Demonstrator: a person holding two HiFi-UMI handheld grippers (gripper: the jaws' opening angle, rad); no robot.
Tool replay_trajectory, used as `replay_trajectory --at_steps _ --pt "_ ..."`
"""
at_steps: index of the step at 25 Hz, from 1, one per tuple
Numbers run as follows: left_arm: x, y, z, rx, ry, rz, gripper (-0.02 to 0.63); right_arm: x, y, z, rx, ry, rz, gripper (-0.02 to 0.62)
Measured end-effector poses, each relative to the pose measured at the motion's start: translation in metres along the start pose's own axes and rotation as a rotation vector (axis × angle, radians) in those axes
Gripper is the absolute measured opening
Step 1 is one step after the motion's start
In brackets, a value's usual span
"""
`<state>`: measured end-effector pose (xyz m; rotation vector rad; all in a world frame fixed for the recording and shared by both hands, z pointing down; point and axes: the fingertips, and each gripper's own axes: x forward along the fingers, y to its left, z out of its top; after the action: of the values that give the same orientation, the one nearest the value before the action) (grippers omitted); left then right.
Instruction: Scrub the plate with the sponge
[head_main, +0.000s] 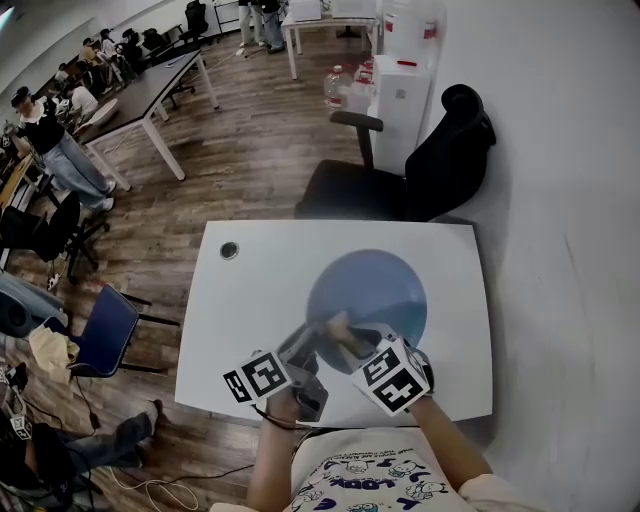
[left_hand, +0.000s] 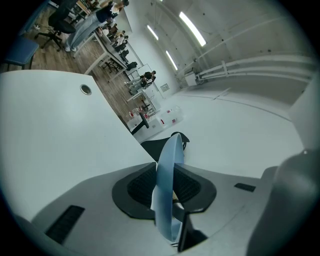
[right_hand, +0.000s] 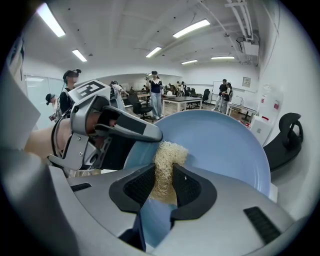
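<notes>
A round blue plate (head_main: 368, 296) is held tilted above the white table (head_main: 250, 320), its near rim clamped edge-on in my left gripper (head_main: 305, 345). In the left gripper view the plate's rim (left_hand: 167, 190) runs upright between the two pads. My right gripper (head_main: 352, 340) is shut on a pale fibrous sponge (right_hand: 165, 167), whose tip presses on the plate's inner face (right_hand: 220, 145) near its lower left. The left gripper (right_hand: 107, 132) shows in the right gripper view, just left of the sponge.
A black office chair (head_main: 410, 175) stands behind the table's far edge. A small round cable hole (head_main: 229, 250) sits in the table's far left corner. A blue chair (head_main: 100, 330) stands left of the table. White wall runs along the right; people and desks are far off.
</notes>
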<state>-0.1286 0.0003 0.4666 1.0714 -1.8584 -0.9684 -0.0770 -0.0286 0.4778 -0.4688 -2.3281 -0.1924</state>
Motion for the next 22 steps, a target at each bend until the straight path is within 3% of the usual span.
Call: replay_trajectory --at_steps 22 --pt "-0.005 -0.008 0.003 0.004 -0.019 -0.022 0.086 -0.021 -0.025 -0.031 0.076 0.024 -0.057 0.110"
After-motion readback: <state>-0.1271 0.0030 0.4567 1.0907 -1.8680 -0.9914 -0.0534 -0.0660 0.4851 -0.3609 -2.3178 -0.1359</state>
